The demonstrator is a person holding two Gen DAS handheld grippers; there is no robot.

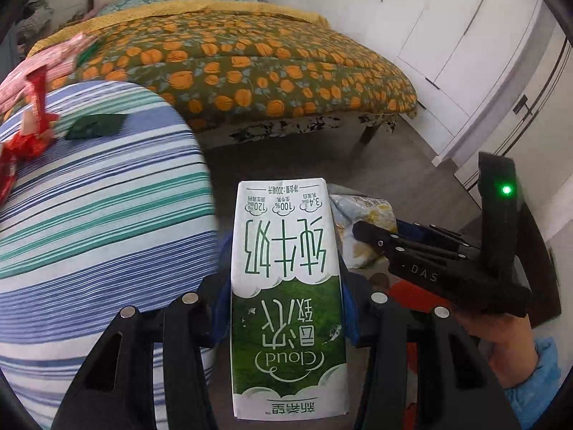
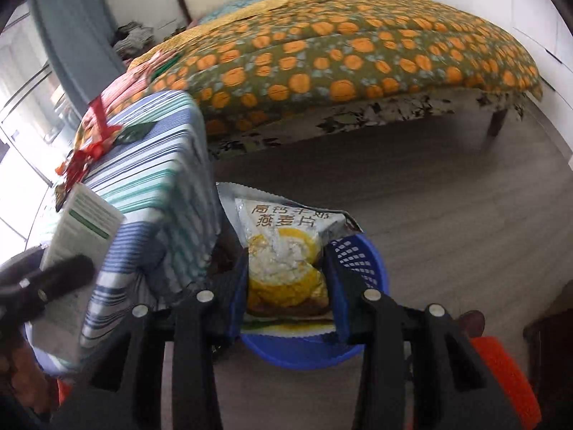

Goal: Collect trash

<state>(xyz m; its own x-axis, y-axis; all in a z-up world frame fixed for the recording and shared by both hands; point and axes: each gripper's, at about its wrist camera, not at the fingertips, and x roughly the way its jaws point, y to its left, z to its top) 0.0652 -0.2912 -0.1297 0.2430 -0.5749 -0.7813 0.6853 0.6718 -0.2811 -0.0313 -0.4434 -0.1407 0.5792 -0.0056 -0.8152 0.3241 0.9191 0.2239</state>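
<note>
A green and white milk carton (image 1: 286, 236) stands upright between the fingers of my left gripper (image 1: 286, 286), which is shut on it. In the right wrist view the same carton (image 2: 86, 229) shows at the left, held by the left gripper (image 2: 61, 279). My right gripper (image 2: 286, 265) is shut on a yellow and white oat flakes bag (image 2: 283, 222), held just over a blue mesh basket (image 2: 369, 261) on the floor. The left wrist view shows the right gripper (image 1: 372, 234) beside the carton, with the bag (image 1: 361, 211) in it.
A table under a blue and green striped cloth (image 1: 107, 215) stands at the left, with red wrappers (image 1: 28, 136) and a dark green wrapper (image 1: 96, 127) on it. Behind lies a bed with an orange-patterned quilt (image 1: 250, 64). White cupboards (image 1: 465, 36) line the right. An orange-red object (image 2: 501, 369) sits on the grey floor.
</note>
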